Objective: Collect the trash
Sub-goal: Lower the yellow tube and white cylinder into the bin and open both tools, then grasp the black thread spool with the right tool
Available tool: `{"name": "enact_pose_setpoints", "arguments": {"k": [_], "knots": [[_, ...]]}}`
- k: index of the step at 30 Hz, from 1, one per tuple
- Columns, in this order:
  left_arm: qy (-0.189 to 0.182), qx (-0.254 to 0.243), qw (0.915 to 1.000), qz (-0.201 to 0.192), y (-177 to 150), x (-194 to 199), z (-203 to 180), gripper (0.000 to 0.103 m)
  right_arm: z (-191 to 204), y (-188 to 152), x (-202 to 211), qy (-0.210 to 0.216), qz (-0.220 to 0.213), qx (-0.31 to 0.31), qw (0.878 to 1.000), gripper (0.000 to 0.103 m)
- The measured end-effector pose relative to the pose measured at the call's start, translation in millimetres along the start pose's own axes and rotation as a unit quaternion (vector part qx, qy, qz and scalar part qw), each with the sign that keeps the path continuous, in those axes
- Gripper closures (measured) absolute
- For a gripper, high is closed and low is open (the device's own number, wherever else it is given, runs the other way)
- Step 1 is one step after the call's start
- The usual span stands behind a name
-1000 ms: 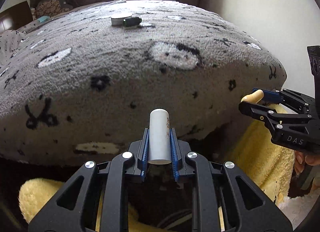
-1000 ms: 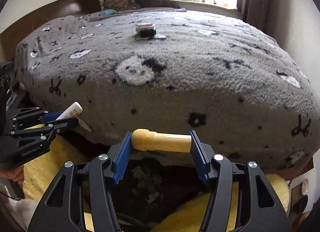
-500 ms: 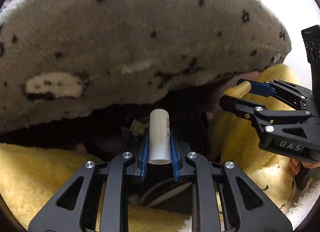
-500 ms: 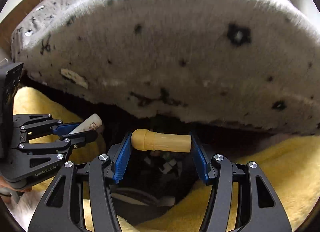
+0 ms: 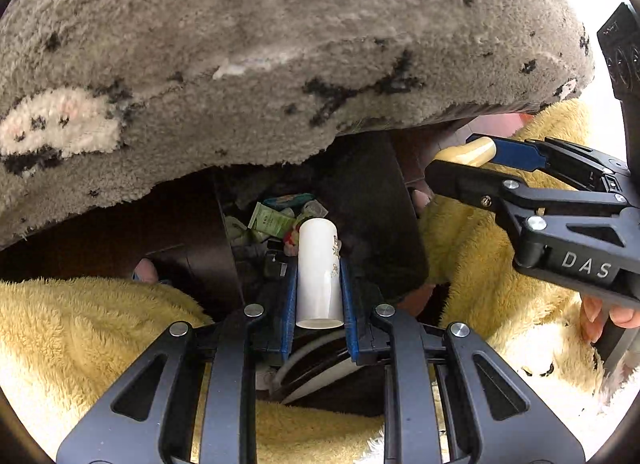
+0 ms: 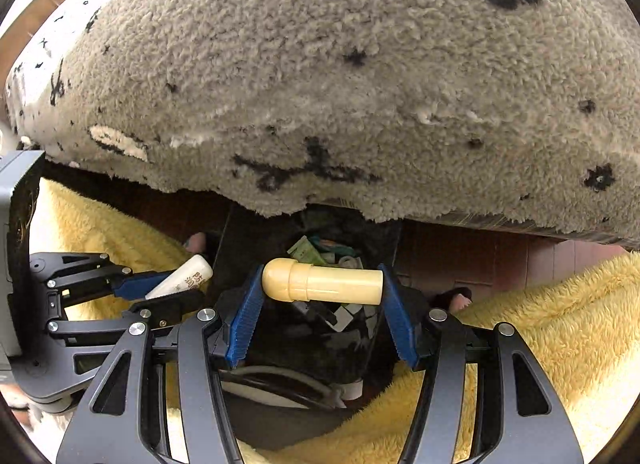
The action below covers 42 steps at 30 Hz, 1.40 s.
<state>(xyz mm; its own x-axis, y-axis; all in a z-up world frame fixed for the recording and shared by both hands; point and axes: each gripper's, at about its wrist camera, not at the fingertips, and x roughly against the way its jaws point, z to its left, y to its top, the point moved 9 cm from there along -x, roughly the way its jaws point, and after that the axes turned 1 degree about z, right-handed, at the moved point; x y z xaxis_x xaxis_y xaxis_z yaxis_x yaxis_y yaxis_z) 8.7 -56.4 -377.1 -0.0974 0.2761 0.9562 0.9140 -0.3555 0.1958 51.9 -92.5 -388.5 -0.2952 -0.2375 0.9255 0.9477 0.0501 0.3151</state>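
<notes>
Over the dark bin [image 5: 376, 200] below the bed's blanket edge, we clamp the white tube [image 5: 319, 272] in the left gripper [image 5: 319, 304] and the yellow tube [image 6: 324, 281] endwise in the half-spread right gripper [image 6: 320, 316]; next, we judge, release both.

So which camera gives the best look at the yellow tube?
The right wrist view: the yellow tube lies crosswise, full length, clamped in the right hand-held gripper. The left wrist view shows only its end.

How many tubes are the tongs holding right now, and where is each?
2. The white tube is clamped upright in the left tongs; the yellow tube is gripped end to end across the right tongs. Both hang over the trash bag.
</notes>
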Motion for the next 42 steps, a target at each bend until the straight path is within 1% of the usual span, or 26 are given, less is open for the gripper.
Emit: {"name": "enact_pose_setpoints", "arguments": {"k": [2, 3, 5, 7, 8, 9, 10, 12, 13, 15, 17, 18, 19, 22, 24, 28, 31, 32, 35, 39, 42], "knots": [[0.002, 0.0, 1.0, 0.0, -0.7, 0.1, 0.3, 0.081, -1.4, 1.5, -0.2, 0.002, -0.002, -0.003, 1.0, 0.043], [0.003, 0.0, 1.0, -0.001, 0.3, -1.4, -0.3, 0.076, -4.1, 3.9, 1.1, 0.003, -0.004, -0.004, 1.0, 0.037], [0.006, -0.003, 1.0, -0.006, 0.9, 0.8, -1.5, 0.071, -8.3, 8.2, 6.3, 0.005, -0.009, -0.006, 1.0, 0.032], [0.012, -0.004, 0.9999, -0.011, 2.5, 7.0, -3.0, 0.064, -12.0, 14.4, 12.3, 0.003, -0.015, -0.008, 1.0, 0.032], [0.014, -0.003, 0.9998, -0.015, 3.8, 10.3, -3.7, 0.058, -14.6, 15.5, 15.0, 0.002, -0.019, -0.009, 1.0, 0.031], [0.016, -0.002, 0.9997, -0.02, 4.9, 13.7, -3.5, 0.054, -16.9, 16.7, 18.5, 0.0, -0.024, -0.012, 1.0, 0.029], [0.018, 0.0, 0.9996, -0.024, 5.8, 17.1, -2.4, 0.05, -19.7, 17.8, 22.9, -0.003, -0.031, -0.015, 0.999, 0.024], [0.02, 0.008, 0.9993, -0.032, 7.2, 23.3, 1.0, 0.042, -25.4, 22.0, 34.0, -0.012, -0.047, -0.017, 0.999, 0.02], [0.021, 0.011, 0.999, -0.037, 8.3, 26.8, 3.1, 0.04, -27.1, 23.8, 39.2, -0.018, -0.054, -0.017, 0.998, 0.019], [0.024, 0.018, 0.9984, -0.048, 11.3, 36.2, 6.2, 0.033, -32.3, 29.5, 53.6, -0.031, -0.073, -0.015, 0.997, 0.019], [0.029, 0.019, 0.9974, -0.063, 16.0, 48.7, 10.0, 0.029, -37.7, 37.2, 67.6, -0.045, -0.092, -0.012, 0.995, 0.017], [0.035, 0.017, 0.9965, -0.074, 19.2, 57.5, 12.1, 0.027, -40.0, 41.4, 75.3, -0.053, -0.103, -0.01, 0.993, 0.013], [0.041, 0.015, 0.9955, -0.084, 22.2, 66.1, 13.7, 0.026, -42.8, 46.7, 84.9, -0.063, -0.118, -0.008, 0.991, 0.011], [0.059, 0.007, 0.9902, -0.126, 36.3, 100.1, 18.8, 0.022, -47.4, 62.8, 111.6, -0.083, -0.156, 0.0, 0.984, 0.011], [0.07, 0.002, 0.9856, -0.154, 49.1, 123.2, 21.3, 0.019, -47.9, 74.7, 125.5, -0.087, -0.174, 0.008, 0.981, 0.011], [0.092, -0.004, 0.9744, -0.205, 79.2, 163.4, 30.9, 0.017, -43.1, 105.8, 149.4, -0.091, -0.209, 0.026, 0.973, 0.011], [0.108, -0.008, 0.9658, -0.236, 101.7, 181.5, 38.9, 0.015, -42.2, 132.3, 163.3, -0.089, -0.23, 0.033, 0.969, 0.01], [0.113, -0.009, 0.963, -0.245, 110.1, 185.3, 41.9, 0.014, -34.8, 140.7, 162.5, -0.092, -0.235, 0.034, 0.967, 0.01], [0.124, -0.005, 0.9589, -0.255, 133.3, 194.1, 52.1, 0.014, -27.2, 169.1, 161.7, -0.084, -0.246, 0.036, 0.965, 0.01], [0.131, -0.003, 0.9562, -0.262, 163.2, 203.8, 69.4, 0.014, -20.0, 204.5, 157.2, -0.083, -0.253, 0.034, 0.963, 0.01], [0.14, 0.002, 0.956, -0.258, 182.0, 195.8, 82.5, 0.014, -13.7, 236.9, 140.8, -0.076, -0.248, 0.028, 0.965, 0.01]]}}
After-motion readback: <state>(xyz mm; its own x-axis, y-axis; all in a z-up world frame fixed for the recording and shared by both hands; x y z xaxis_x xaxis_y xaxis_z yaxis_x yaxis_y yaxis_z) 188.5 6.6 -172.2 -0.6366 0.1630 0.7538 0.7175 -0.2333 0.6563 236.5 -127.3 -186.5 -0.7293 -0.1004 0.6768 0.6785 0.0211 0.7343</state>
